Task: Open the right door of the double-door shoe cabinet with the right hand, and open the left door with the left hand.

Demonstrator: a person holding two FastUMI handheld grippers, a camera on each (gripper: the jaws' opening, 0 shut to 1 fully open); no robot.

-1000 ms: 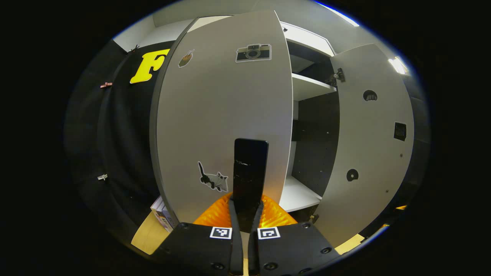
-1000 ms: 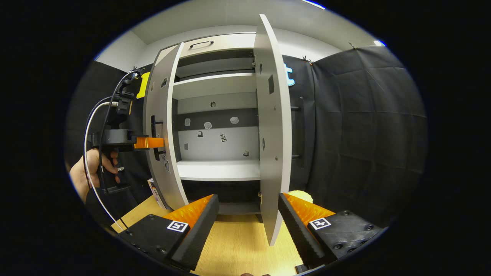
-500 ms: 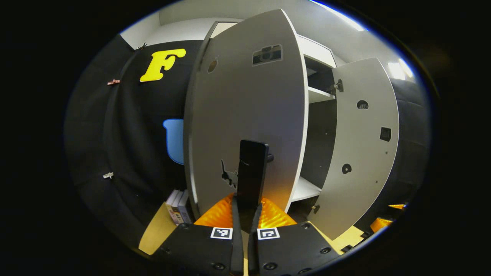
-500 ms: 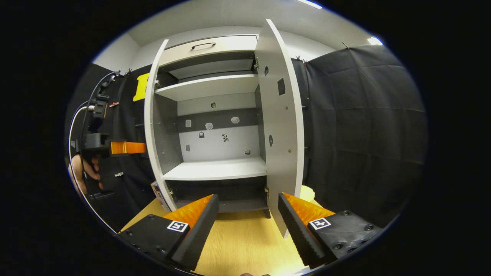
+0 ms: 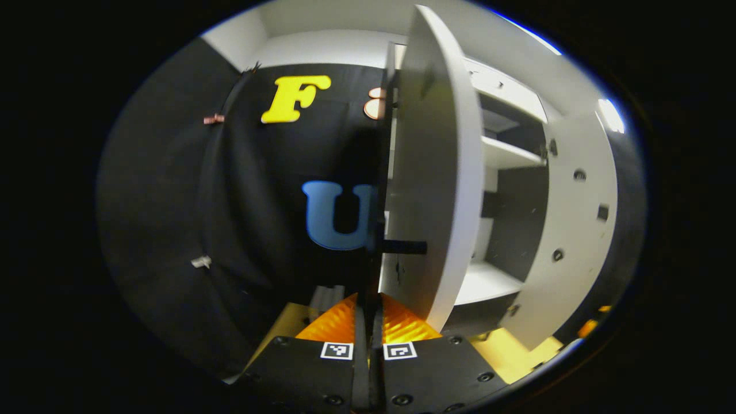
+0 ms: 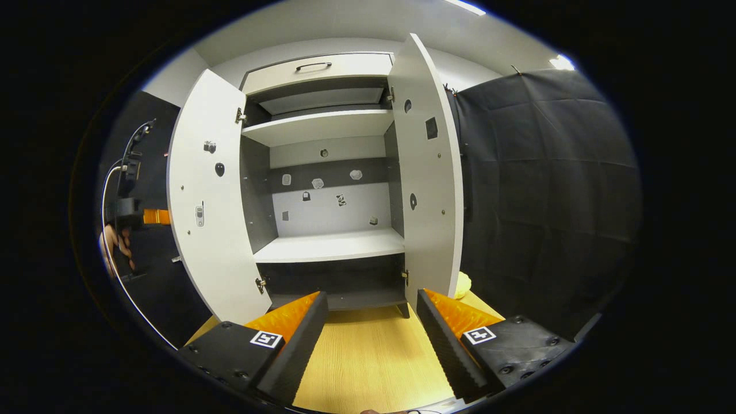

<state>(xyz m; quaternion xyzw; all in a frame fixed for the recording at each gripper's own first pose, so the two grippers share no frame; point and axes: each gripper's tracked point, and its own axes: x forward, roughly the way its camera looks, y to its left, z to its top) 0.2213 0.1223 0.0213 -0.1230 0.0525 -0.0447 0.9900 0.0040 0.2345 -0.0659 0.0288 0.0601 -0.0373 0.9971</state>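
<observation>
A staged recording booth: black cloth walls (image 6: 546,190) hang around a white cabinet (image 6: 328,144) that stands on a wooden counter (image 6: 368,356).

Left door (image 6: 210,195) hides hand-held gripper (image 6: 150,216) tips.

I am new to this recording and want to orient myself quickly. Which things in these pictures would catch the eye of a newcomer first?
In the right gripper view, the shoe cabinet stands with both doors swung wide, the left door and the right door framing bare shelves. The right gripper is open in the foreground above the wooden floor. In the left gripper view, the left gripper is shut on the dark handle of the left door, seen almost edge-on.
</observation>
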